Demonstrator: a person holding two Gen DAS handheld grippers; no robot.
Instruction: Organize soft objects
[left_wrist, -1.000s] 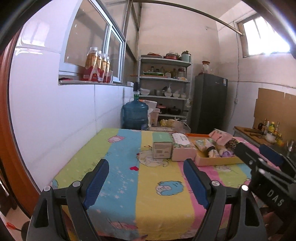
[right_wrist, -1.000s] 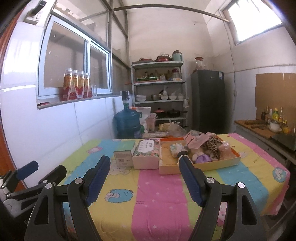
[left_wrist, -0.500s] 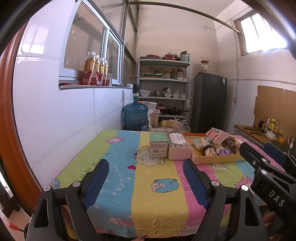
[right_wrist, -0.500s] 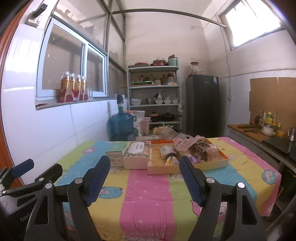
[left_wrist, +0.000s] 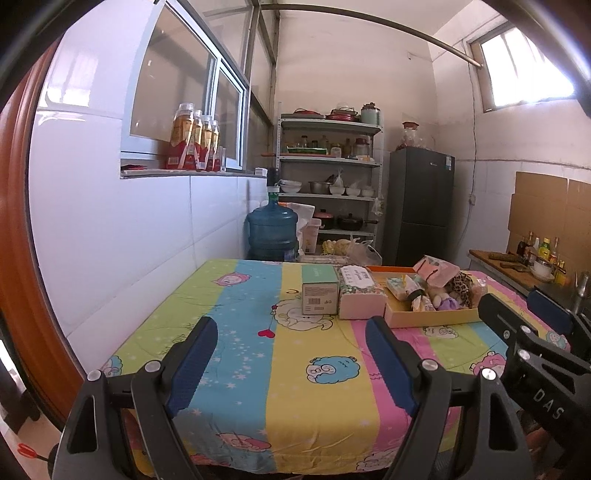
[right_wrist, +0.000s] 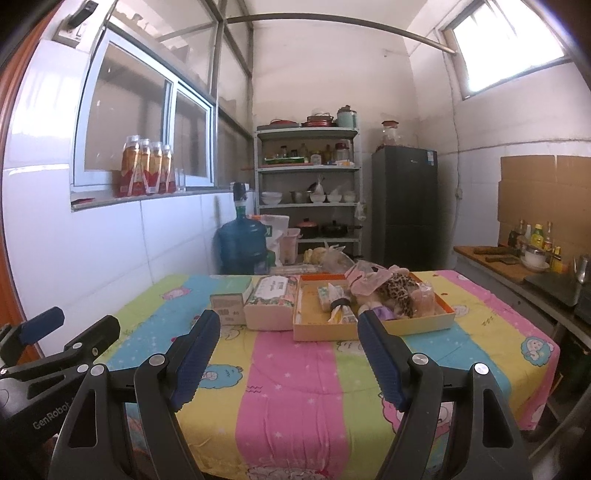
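A shallow orange-rimmed tray sits at the far middle of the striped cartoon tablecloth. It holds a heap of soft things: a leopard-print plush, a pink pouch, a purple toy and wrapped tissue packs. Left of the tray stand a floral tissue box and a green carton. My left gripper and right gripper hover side by side over the near edge of the table, both open and empty, well short of the tray.
A white tiled wall runs along the table's left side, with bottles on its window sill. Behind the table stand a blue water jug, a metal shelf of kitchenware and a dark fridge. A counter with bottles lies at the right.
Both views have drawn back a little from the table, so its near edge now shows more fully. Both grippers stay open and empty.
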